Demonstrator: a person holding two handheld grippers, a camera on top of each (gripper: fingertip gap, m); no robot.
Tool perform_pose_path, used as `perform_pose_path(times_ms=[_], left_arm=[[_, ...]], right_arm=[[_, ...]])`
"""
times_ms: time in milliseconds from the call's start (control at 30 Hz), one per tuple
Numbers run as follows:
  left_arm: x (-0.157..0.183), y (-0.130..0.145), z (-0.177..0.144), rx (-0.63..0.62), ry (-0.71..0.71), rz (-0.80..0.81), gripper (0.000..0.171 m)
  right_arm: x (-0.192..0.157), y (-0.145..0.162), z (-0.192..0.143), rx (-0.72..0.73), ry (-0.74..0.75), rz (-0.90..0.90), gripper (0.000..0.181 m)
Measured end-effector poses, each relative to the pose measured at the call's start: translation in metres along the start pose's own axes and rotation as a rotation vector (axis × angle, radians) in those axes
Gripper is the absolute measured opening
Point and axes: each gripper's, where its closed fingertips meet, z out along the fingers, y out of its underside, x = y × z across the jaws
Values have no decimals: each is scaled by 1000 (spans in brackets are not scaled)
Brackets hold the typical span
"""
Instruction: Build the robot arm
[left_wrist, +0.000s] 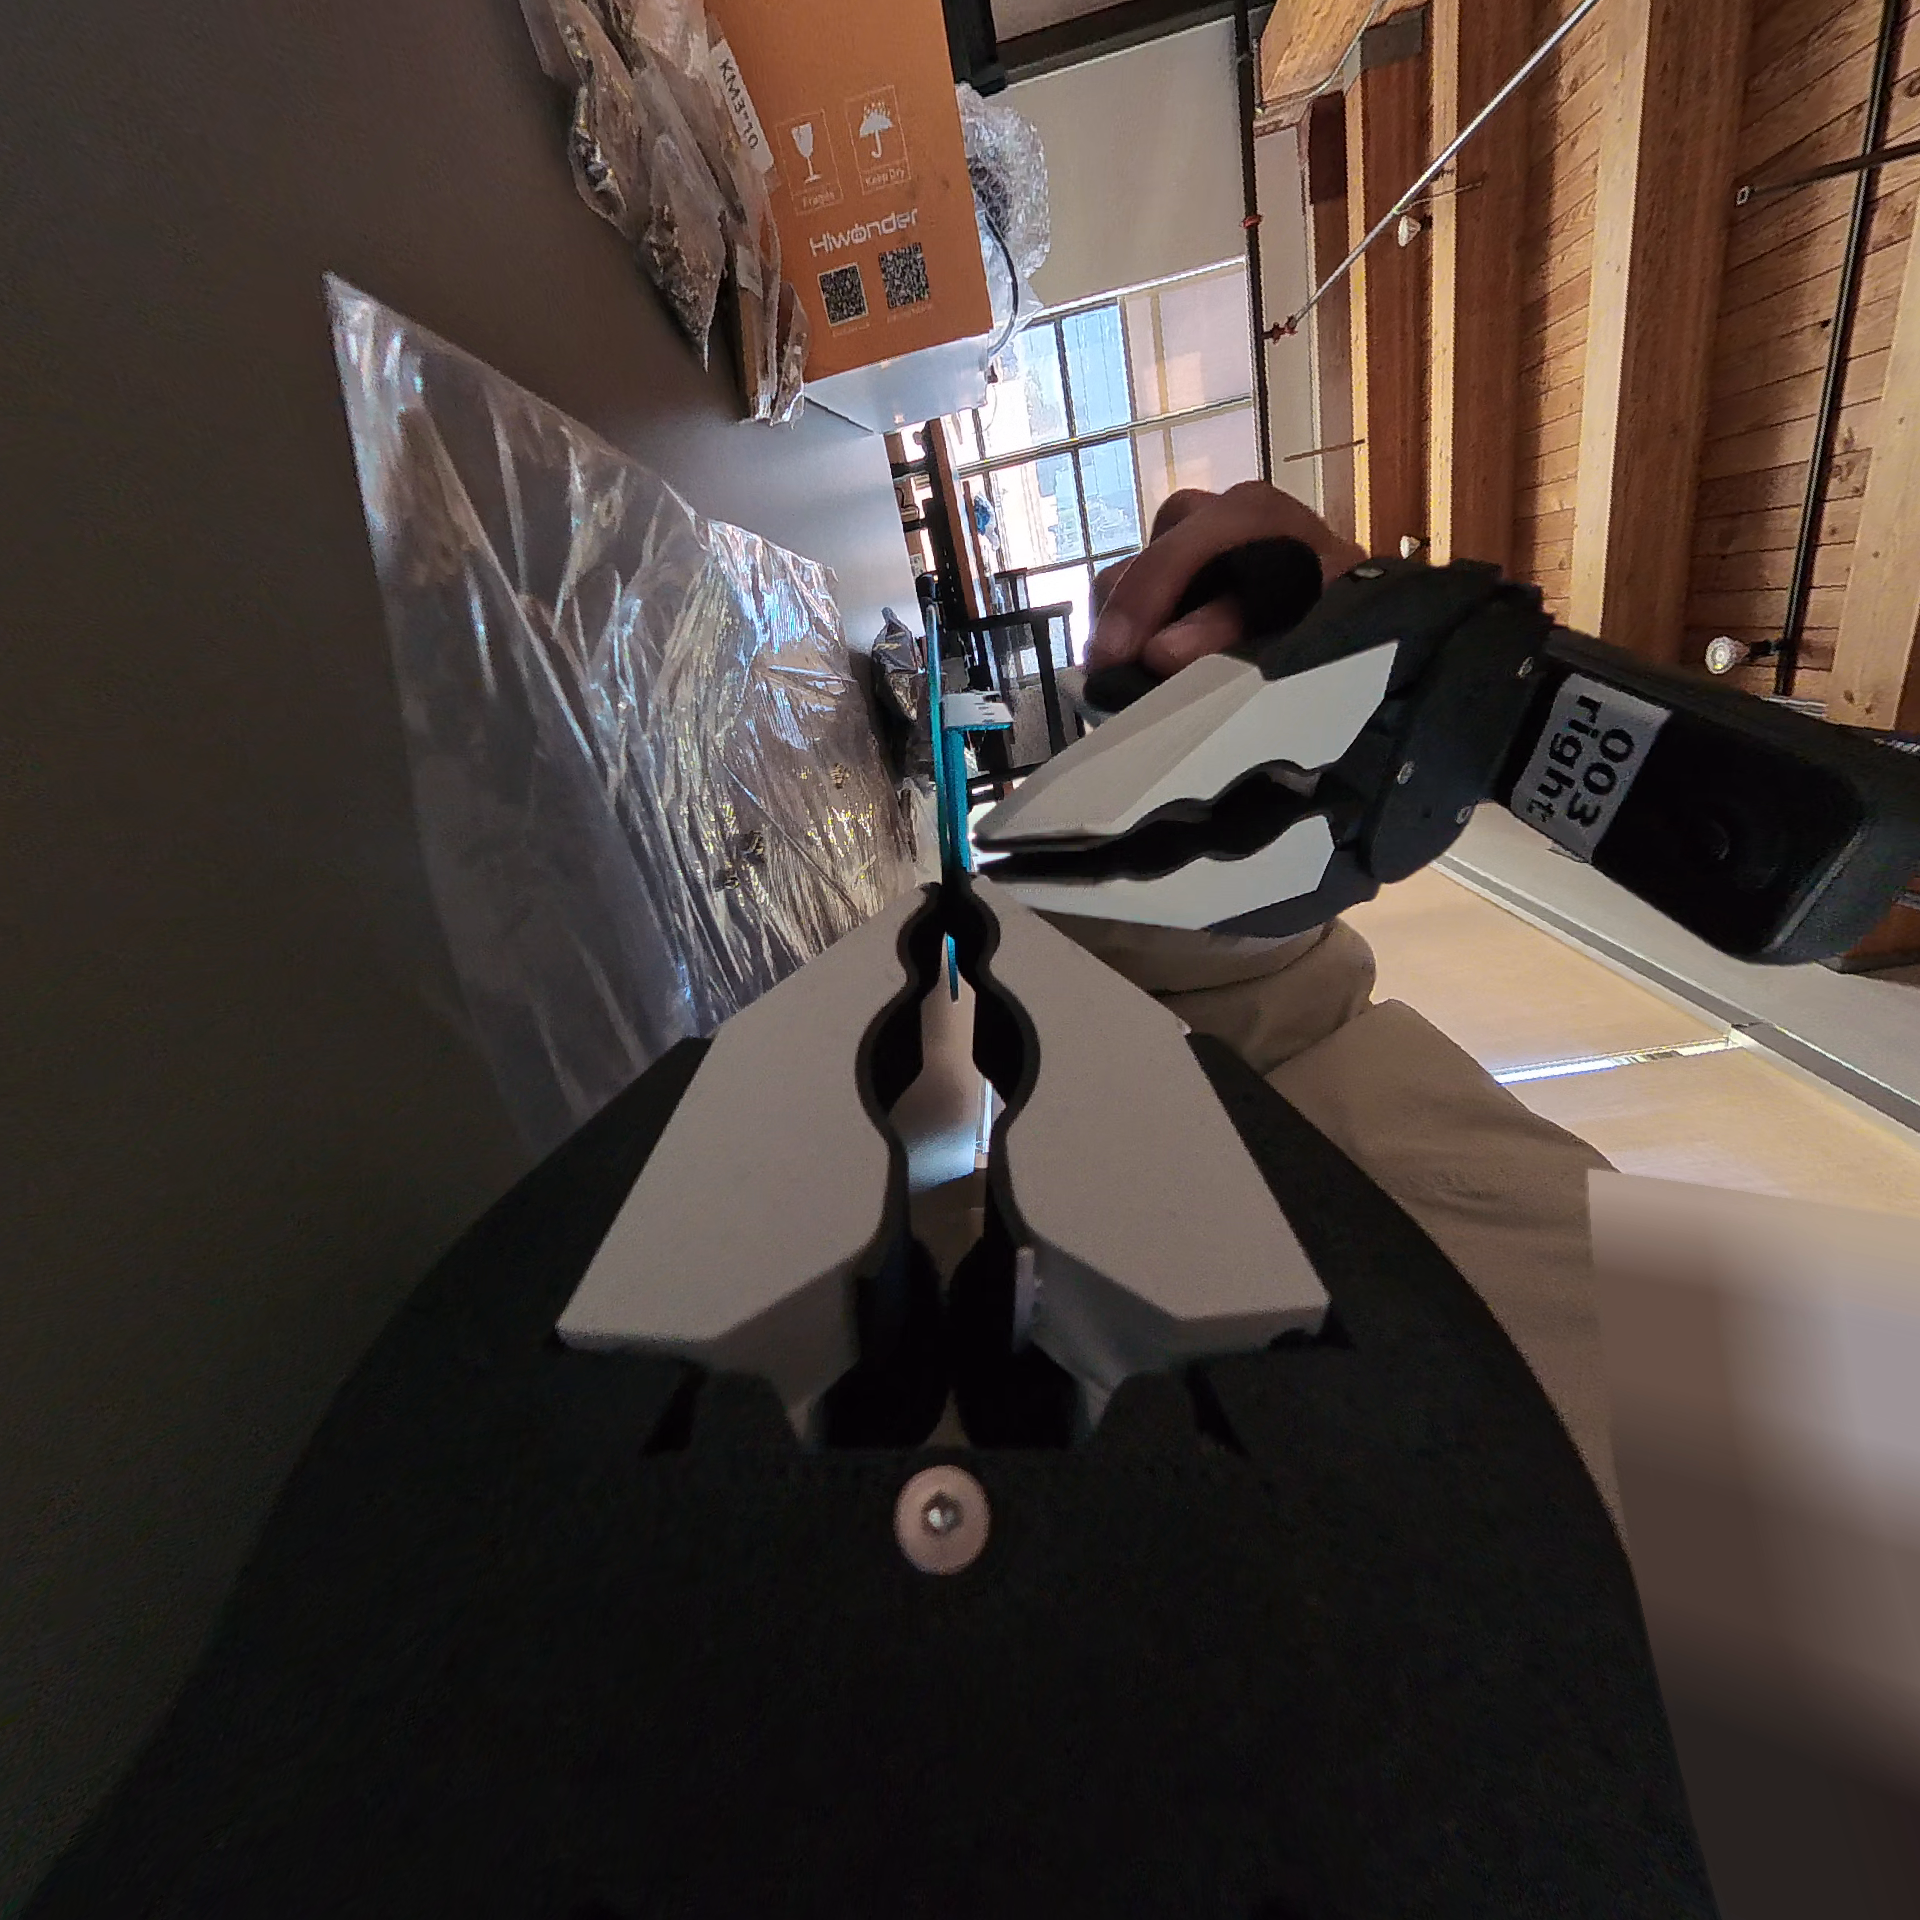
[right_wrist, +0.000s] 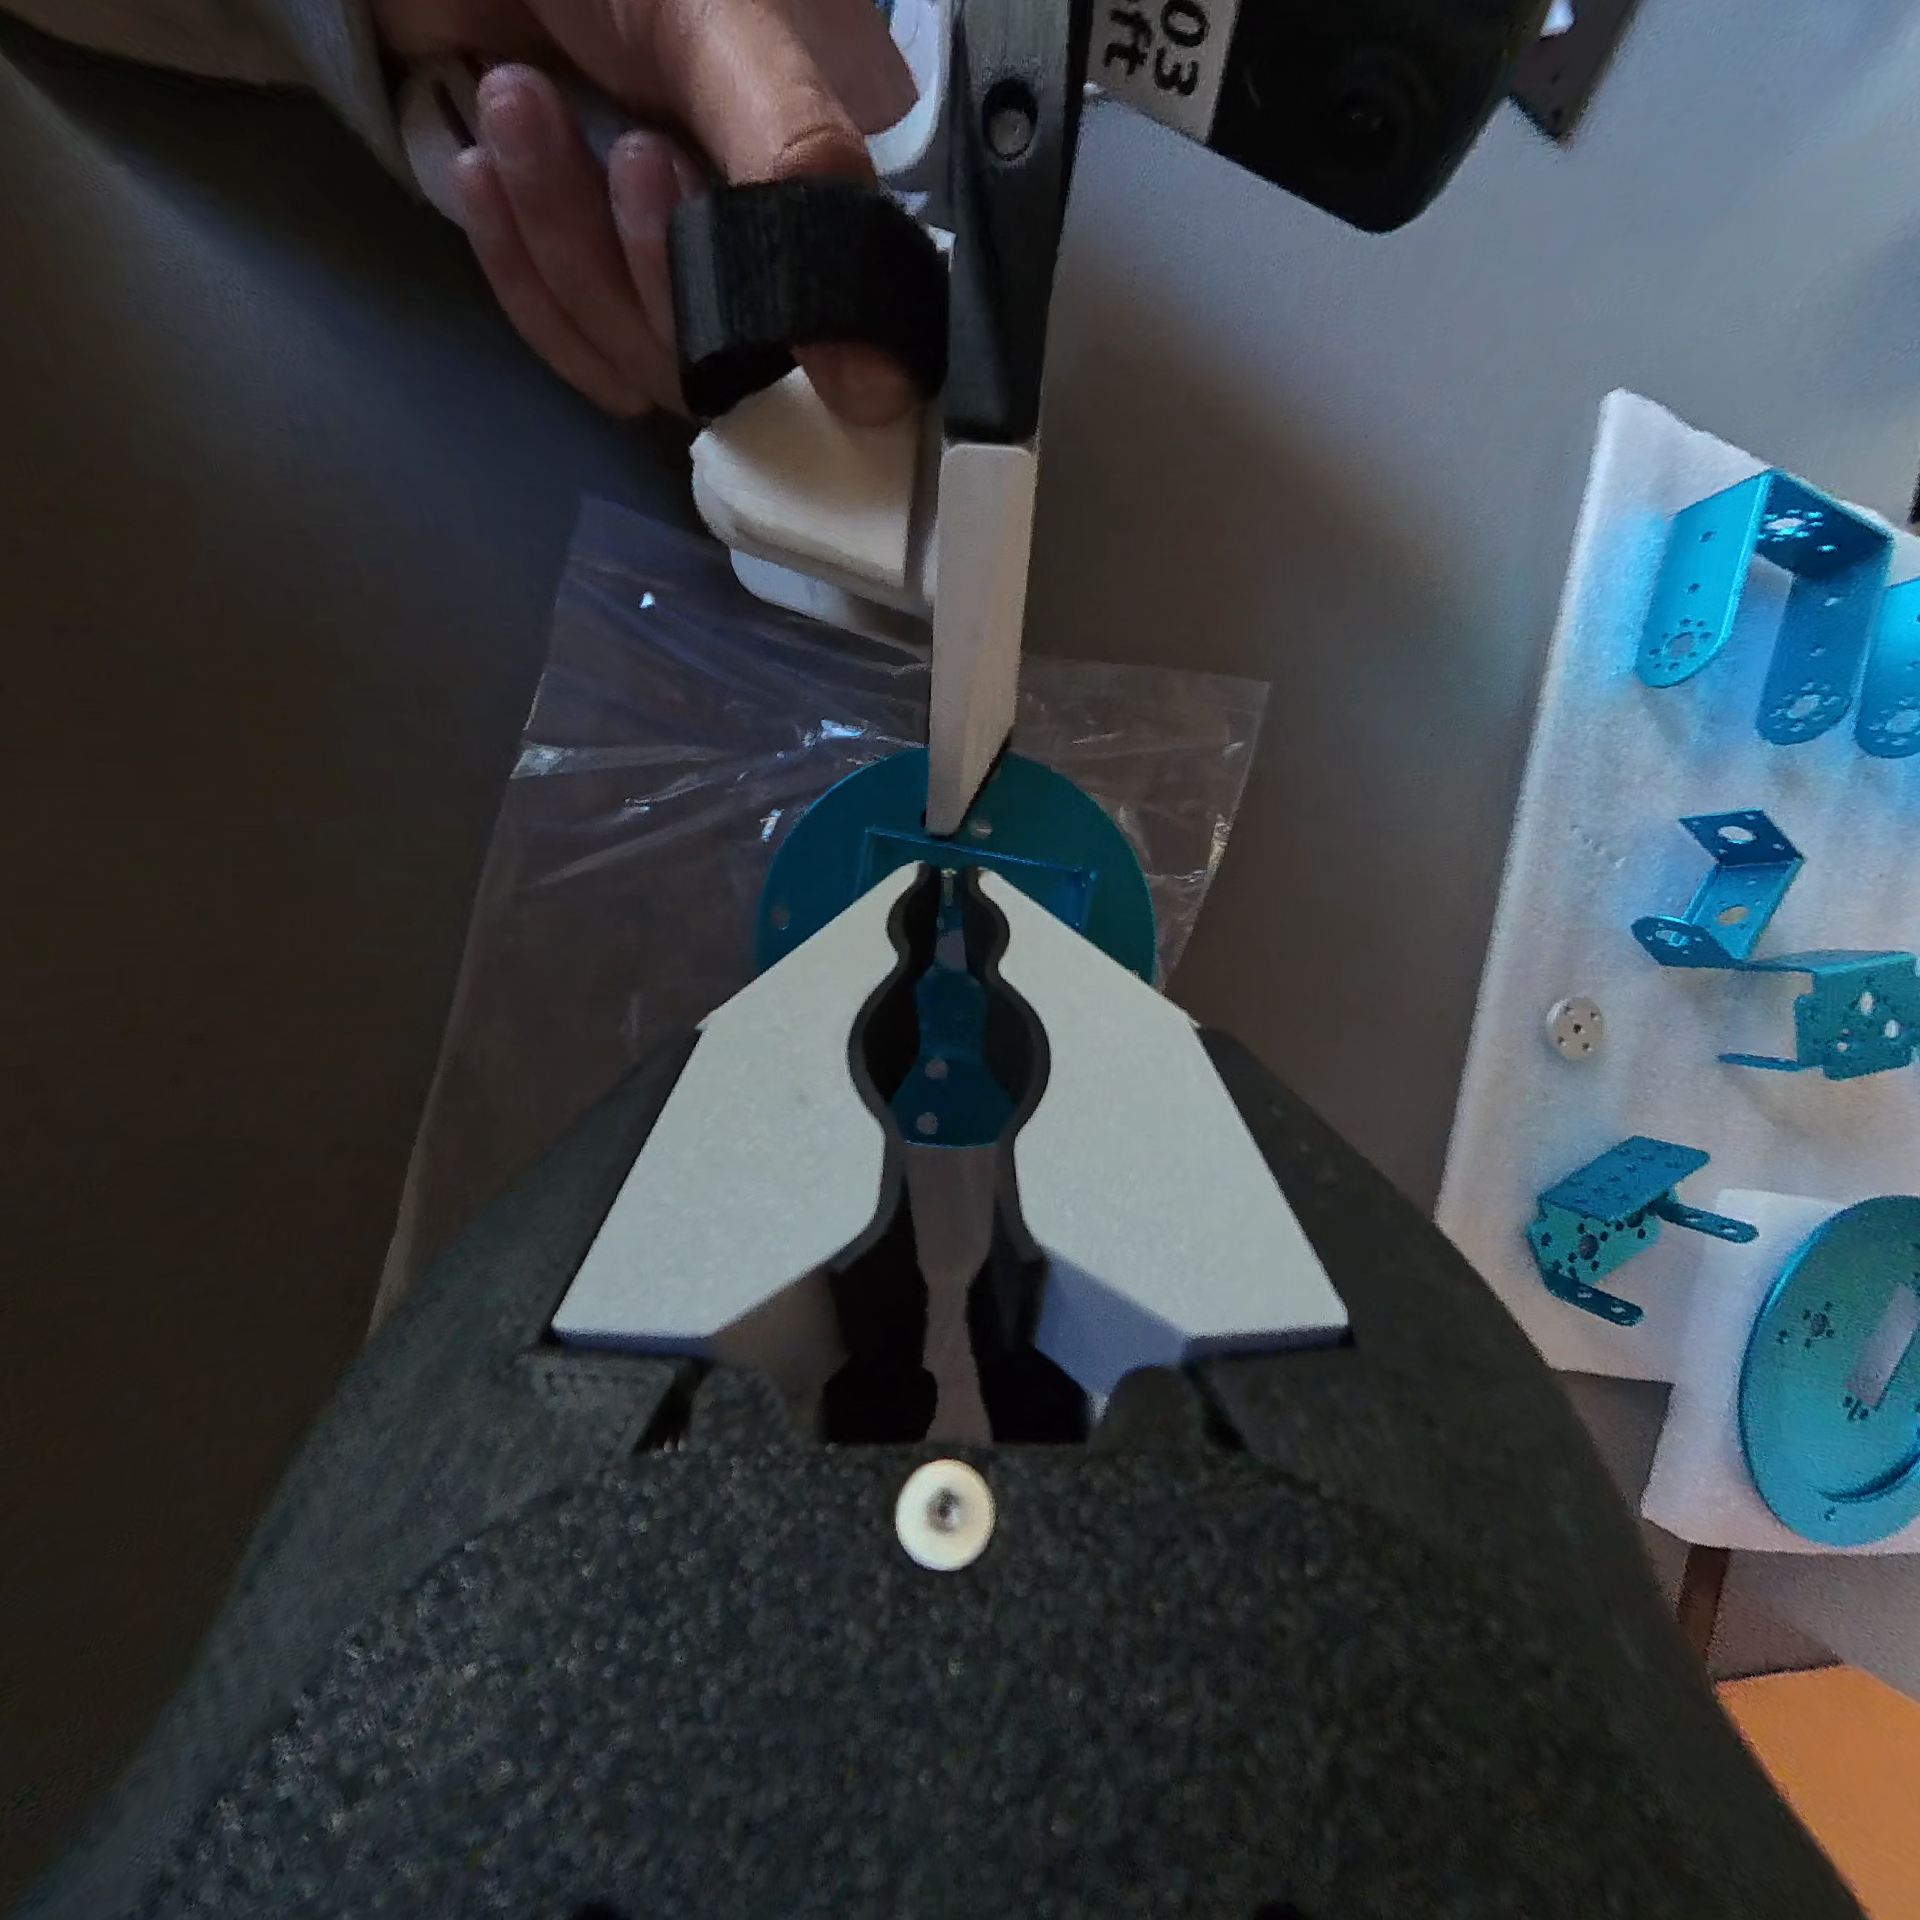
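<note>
- Blue disc plate (right_wrist: 1049, 821) sat mid-frame above clear bag (right_wrist: 665, 748), pinched edge-on by left claw (right_wrist: 961, 821).
- Right claw (right_wrist: 951, 883) closed narrow, touching it.
- Looked stiff, thin, light metal; rim grip best.

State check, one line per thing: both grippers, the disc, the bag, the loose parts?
left gripper: shut on round blue disc
right gripper: shut, pinching a small screw against the disc
round blue disc: held on edge above the bag
clear plastic bag: flat, crinkled, on table
blue brackets: loose on white foam sheet
</note>
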Motion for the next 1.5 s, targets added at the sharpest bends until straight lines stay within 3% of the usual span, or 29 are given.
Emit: perform_pose_path(times_ms=[400, 667, 1500], left_arm=[[0, 1, 0, -3, -5, -1, 0], [0, 0, 0, 2, 0, -5, 0], [1, 1, 0, -8, 7, -4, 0]], right_arm=[[1, 2, 5, -97, -11, -51, 2], [3, 4, -10, -110, -41, -5, 2], [-6, 7, -3, -47, -141, -28, 8]])
